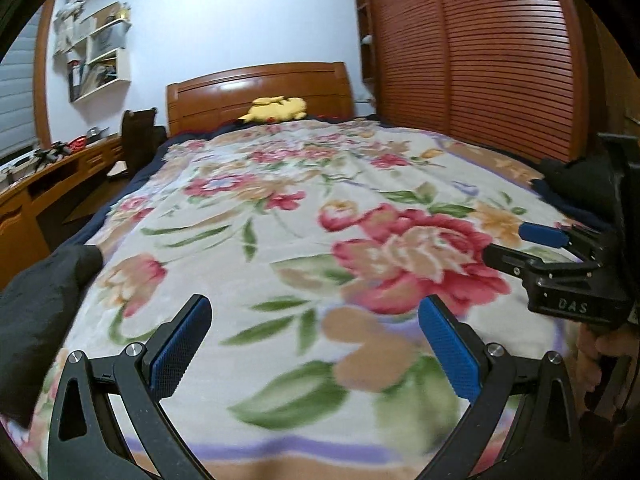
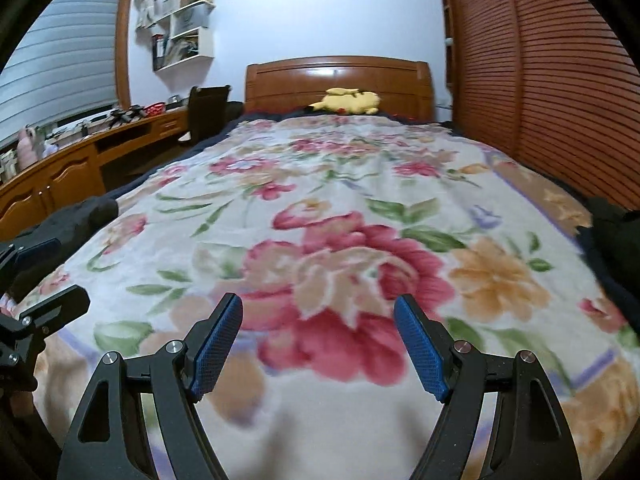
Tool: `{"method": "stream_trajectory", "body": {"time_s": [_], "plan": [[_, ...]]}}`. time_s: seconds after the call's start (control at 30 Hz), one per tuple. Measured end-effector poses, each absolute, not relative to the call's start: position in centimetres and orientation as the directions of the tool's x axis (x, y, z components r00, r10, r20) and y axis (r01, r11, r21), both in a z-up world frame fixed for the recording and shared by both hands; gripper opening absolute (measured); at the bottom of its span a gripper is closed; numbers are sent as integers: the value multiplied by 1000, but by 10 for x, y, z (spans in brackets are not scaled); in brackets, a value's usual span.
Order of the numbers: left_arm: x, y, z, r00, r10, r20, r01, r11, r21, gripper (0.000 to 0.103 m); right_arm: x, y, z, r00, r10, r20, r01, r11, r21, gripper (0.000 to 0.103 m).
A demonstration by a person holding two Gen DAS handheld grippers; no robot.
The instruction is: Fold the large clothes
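Two grippers we hold above the flowered blanket [image 2: 344,216], both with fingers apart and nothing between them: the left gripper [image 1: 314,346] and the right gripper [image 2: 318,346]. Dark clothes lie at the bed edges, one at left [image 1: 44,304], one at right [image 2: 616,232].

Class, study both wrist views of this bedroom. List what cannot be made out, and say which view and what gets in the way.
- Dark garment, left wrist view: cut off by the frame's left edge, so its type and full shape are unclear.
- Second dark garment, right wrist view: cut off at the right edge.
- Shelf contents, right wrist view: too small to name.
- Near edge of the floral blanket, right wrist view: blurred.
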State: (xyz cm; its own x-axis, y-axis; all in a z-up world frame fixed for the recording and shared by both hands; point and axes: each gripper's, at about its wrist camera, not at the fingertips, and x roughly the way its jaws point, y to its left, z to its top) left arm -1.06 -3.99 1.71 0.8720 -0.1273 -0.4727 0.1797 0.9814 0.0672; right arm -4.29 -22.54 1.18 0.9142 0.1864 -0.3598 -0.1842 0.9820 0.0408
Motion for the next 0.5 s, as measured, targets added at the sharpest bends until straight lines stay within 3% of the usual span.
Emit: {"method": "stream_trajectory", "body": {"time_s": [0.5], "plan": [[-14,11,20,932,-66,-355,82,996,31,103,-36,-204,-3,963,201,-182,-206,978,-14,80]]}}
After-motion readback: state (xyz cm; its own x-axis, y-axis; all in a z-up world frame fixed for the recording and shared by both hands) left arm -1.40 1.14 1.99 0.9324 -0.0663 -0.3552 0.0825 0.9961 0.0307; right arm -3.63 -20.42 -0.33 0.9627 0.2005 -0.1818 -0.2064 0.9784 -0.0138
